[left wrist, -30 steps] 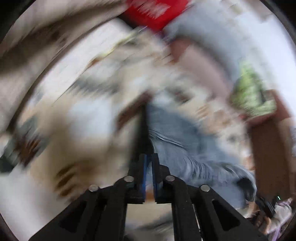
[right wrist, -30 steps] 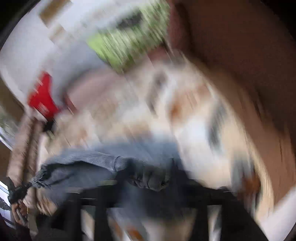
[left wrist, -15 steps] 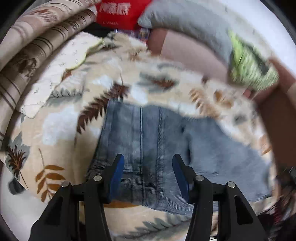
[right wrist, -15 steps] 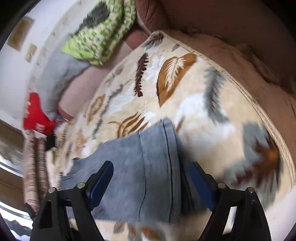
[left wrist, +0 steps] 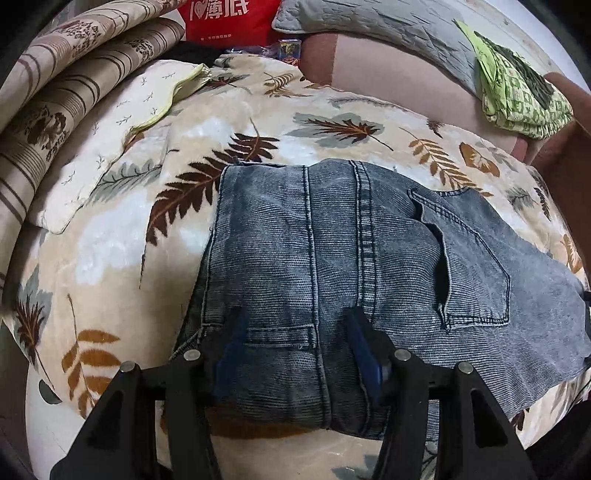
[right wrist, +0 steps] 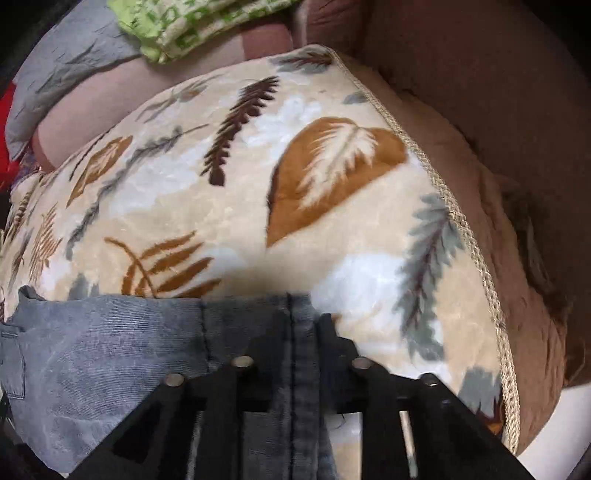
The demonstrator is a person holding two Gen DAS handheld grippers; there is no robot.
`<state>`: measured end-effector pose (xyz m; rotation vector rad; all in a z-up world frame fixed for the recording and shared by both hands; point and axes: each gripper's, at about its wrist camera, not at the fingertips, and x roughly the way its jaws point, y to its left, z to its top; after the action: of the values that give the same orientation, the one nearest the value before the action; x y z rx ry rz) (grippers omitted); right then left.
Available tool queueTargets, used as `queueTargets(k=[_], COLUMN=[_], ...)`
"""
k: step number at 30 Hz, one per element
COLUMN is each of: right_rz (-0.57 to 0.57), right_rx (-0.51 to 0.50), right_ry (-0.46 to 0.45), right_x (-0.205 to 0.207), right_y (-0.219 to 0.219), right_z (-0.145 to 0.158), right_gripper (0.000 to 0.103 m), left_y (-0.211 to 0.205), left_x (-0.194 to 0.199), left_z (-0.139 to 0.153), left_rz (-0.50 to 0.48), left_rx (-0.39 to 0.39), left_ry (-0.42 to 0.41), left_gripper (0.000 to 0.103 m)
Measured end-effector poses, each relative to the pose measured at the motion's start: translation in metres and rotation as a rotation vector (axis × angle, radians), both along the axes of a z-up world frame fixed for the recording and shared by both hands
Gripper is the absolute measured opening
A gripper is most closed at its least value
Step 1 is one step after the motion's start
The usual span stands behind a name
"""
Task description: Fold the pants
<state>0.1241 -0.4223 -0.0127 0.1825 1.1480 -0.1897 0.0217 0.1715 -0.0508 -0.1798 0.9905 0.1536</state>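
Observation:
Grey-blue jeans (left wrist: 332,240) lie folded flat on a leaf-print blanket (left wrist: 110,240), a back pocket facing up at the right. My left gripper (left wrist: 297,317) hovers low over their near left part. Its jaws are opening, with flat denim under and between the blue pads (left wrist: 364,350), which do not pinch it. In the right wrist view the jeans (right wrist: 110,332) fill the lower left. My right gripper (right wrist: 301,317) straddles their seamed far edge. Its jaws are closing with a strip of denim between them, and the fingertips are blurred.
Striped bedding (left wrist: 55,92) and a cream pillow (left wrist: 122,122) lie at the left. A red bag (left wrist: 229,18), a grey quilted cushion (left wrist: 369,22) and green patterned cloth (left wrist: 517,96) sit at the back. Brown sofa upholstery (right wrist: 480,110) borders the blanket's corded edge (right wrist: 461,229).
The left gripper went from shut to open and the jeans now lie flat beneath it. The right gripper's jaws narrowed and moved to the jeans' far seamed edge.

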Motion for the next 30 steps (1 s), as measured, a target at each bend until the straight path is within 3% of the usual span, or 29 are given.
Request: queueTargets(k=[1, 5, 8, 9, 11, 15, 18, 20, 22, 23, 25, 26, 30], right_rz=[-0.033, -0.159, -0.259, -0.281, -0.317, -0.319, -0.353, -0.362, -0.355, -0.345, -0.341, -0.334, -0.267], right_rx=[0.013, 0.26, 0.533, 0.574, 0.671, 0.727, 0.739, 0.742, 0.732, 0.716, 0.706, 0.692, 0.606], right_ry=[-0.026, -0.133, -0.15, -0.141, -0.132, -0.184, -0.146, -0.14, -0.133, -0.124, -0.111, -0.101, -0.071], right_x=[-0.014, -0.086, -0.147, -0.154, -0.162, -0.15, -0.133, -0.137, -0.136, -0.135, -0.137, -0.138, -0.137], right_y=[-0.004, -0.021, -0.024, -0.021, -0.018, -0.014, -0.015, -0.019, -0.021, -0.022, -0.026, -0.027, -0.025], right_z=[0.009, 0.038, 0.025, 0.017, -0.001, -0.011, -0.027, -0.03, -0.03, -0.03, -0.031, -0.032, -0.025], right_gripper=[0.086, 0.09, 0.09, 0.09, 0.087, 0.078, 0.071, 0.065, 0.052, 0.048, 0.032, 0.028, 0.017], left_y=[0.001, 0.005, 0.011, 0.014, 0.02, 0.031, 0.036, 0.034, 0.033, 0.034, 0.034, 0.034, 0.041], left_x=[0.001, -0.001, -0.009, -0.015, -0.033, -0.078, -0.086, -0.081, -0.073, -0.069, -0.061, -0.058, -0.049], left_z=[0.0, 0.002, 0.013, 0.021, 0.037, 0.043, 0.023, 0.012, 0.003, -0.001, -0.004, -0.003, 0.018], left_rz=[0.004, 0.014, 0.056, 0.072, 0.107, 0.269, 0.391, 0.392, 0.399, 0.402, 0.407, 0.408, 0.408], left_rx=[-0.007, -0.032, -0.079, -0.106, -0.175, -0.369, -0.435, -0.465, -0.461, -0.475, -0.469, -0.453, -0.436], left_ry=[-0.003, -0.019, -0.055, -0.082, -0.141, -0.193, -0.132, -0.093, -0.063, -0.046, -0.026, -0.025, -0.075], left_gripper=[0.058, 0.059, 0.059, 0.059, 0.059, 0.059, 0.059, 0.057, 0.049, 0.036, 0.023, 0.008, 0.005])
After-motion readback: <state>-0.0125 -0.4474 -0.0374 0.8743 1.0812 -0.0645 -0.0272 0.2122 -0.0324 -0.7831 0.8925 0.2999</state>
